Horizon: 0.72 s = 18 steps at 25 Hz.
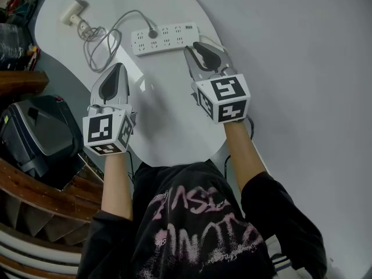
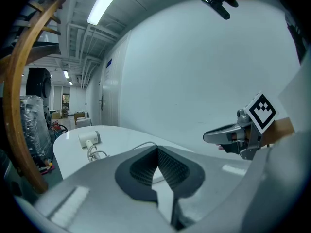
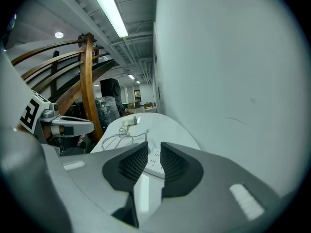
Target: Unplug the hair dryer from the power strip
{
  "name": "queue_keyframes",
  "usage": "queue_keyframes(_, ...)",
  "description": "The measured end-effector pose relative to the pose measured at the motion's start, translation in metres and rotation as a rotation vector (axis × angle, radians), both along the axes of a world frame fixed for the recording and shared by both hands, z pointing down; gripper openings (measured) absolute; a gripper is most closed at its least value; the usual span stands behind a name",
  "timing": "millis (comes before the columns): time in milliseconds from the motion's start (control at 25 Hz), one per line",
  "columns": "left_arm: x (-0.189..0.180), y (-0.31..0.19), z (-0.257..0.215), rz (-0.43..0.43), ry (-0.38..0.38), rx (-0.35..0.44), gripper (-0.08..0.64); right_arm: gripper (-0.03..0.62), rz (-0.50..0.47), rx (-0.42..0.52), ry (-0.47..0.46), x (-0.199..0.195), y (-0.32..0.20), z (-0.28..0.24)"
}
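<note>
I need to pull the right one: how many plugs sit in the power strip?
1: a dark plug in the power strip, left of its middle in the head view; no other plug shows there.

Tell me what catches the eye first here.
Two grippers with marker cubes hover over the white table: the left gripper shut, the right gripper slightly open near the power strip. A dark plug sits in the strip, its cord looping to the hair dryer at the far left edge.
</note>
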<state>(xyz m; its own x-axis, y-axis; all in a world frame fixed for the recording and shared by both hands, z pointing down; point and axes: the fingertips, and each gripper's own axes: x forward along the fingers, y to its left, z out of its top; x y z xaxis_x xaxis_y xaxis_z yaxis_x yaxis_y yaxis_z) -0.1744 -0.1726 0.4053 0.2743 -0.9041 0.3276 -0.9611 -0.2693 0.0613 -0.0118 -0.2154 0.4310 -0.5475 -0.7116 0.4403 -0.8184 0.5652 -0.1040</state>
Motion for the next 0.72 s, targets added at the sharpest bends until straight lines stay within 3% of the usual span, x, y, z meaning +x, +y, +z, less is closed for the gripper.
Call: queue_keyframes(720,-0.017,-0.003,0.006,-0.036,-0.011,-0.017,0.002,0.117,-0.056,-0.076,0.062,-0.014,-0.035,0.037)
